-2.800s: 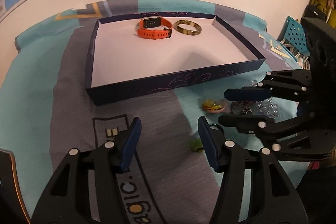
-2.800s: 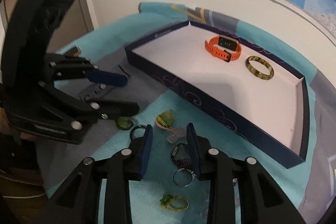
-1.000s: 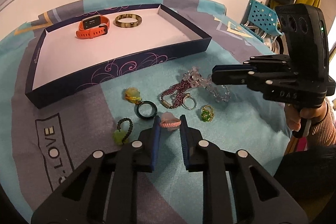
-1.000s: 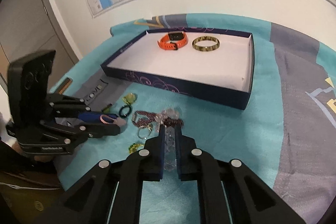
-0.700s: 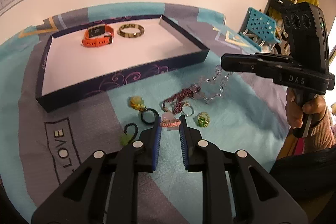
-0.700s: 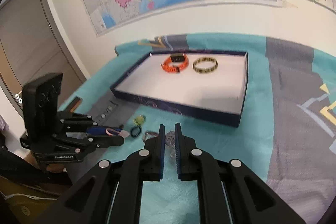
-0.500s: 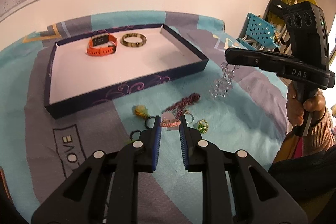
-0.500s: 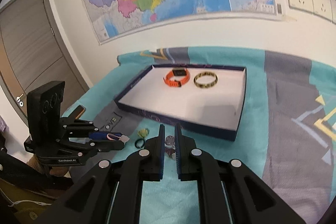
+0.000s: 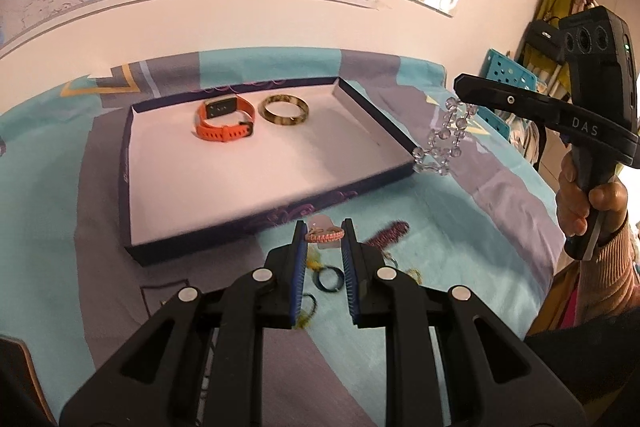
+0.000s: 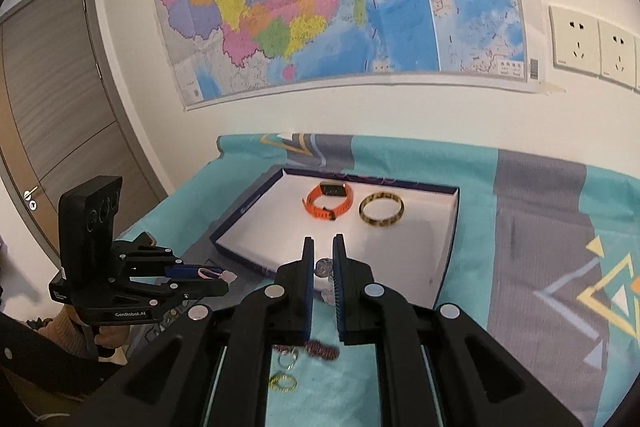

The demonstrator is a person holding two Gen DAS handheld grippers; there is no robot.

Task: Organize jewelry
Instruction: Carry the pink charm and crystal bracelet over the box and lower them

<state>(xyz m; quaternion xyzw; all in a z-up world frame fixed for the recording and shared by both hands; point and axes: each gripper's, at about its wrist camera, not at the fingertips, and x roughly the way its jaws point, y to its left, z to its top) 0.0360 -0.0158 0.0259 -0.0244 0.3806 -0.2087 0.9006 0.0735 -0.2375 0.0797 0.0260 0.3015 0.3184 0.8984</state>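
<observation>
My left gripper (image 9: pixel 324 231) is shut on a small pink braided band (image 9: pixel 325 235), held above the cloth in front of the navy tray (image 9: pixel 127 163). My right gripper (image 10: pixel 323 243) is shut on a clear bead bracelet (image 10: pixel 323 267). In the left wrist view that bracelet (image 9: pixel 442 143) dangles from the right gripper (image 9: pixel 461 86) beside the tray's near right corner. An orange watch (image 9: pixel 224 119) and a mottled bangle (image 9: pixel 284 110) lie at the tray's far end. In the right wrist view the left gripper (image 10: pixel 222 278) hovers left of the tray (image 10: pixel 451 243) with the pink band (image 10: pixel 208 273).
On the teal and grey cloth below lie a purple bead chain (image 9: pixel 390 231), a dark ring (image 9: pixel 328 279), a silver ring (image 10: pixel 287 357) and a gold-green ring (image 10: pixel 282 383). A wall with maps stands behind the tray. A person's hand (image 9: pixel 580 195) grips the right tool.
Both grippers have risen with their pieces. The clear bead bracelet has come off the cloth and now hangs free near the tray's corner. The loose jewelry has stayed in place.
</observation>
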